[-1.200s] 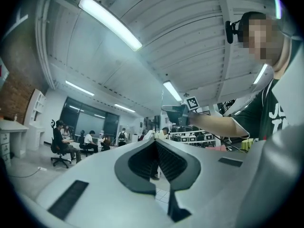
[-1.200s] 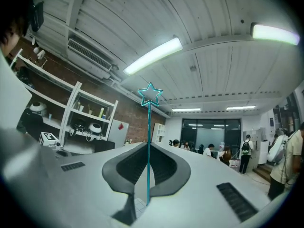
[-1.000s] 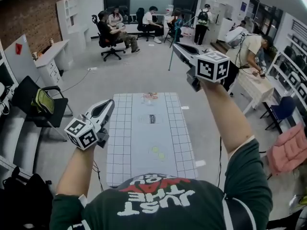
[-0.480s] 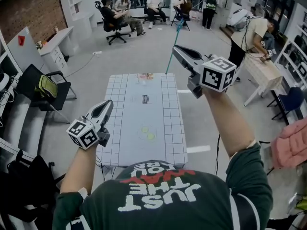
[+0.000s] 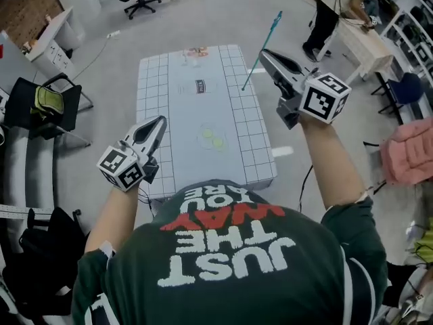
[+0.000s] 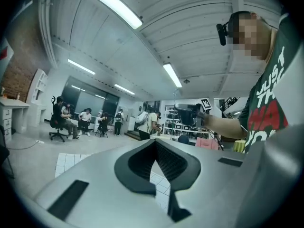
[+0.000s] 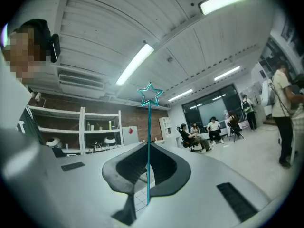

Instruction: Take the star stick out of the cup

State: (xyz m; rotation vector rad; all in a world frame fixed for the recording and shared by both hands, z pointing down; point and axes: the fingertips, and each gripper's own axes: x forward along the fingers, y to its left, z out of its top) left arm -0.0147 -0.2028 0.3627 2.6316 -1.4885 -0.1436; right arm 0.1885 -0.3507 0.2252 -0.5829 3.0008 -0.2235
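Note:
A thin teal star stick (image 5: pixel 269 34) is held above the table's right edge, its star end pointing up and away. My right gripper (image 5: pixel 265 53) is shut on it; in the right gripper view the star stick (image 7: pixel 148 141) runs straight up between the closed jaws to its star. My left gripper (image 5: pixel 157 122) hovers over the table's left edge, shut and empty, as the left gripper (image 6: pixel 154 142) view confirms. A pale round thing with yellow-green pieces (image 5: pixel 213 139) lies mid-table. I cannot make out a cup for certain.
The white gridded table (image 5: pixel 152 93) carries a small dark label (image 5: pixel 201 85) and small items at its far end (image 5: pixel 195 51). A black chair (image 5: pixel 47 107) stands left of it. A person (image 5: pixel 338 5) works at a bench at the right.
The view has tilted down, so the table sits closer under me. My right gripper, still shut on the stick, has moved right and lower in view. The left gripper has barely moved.

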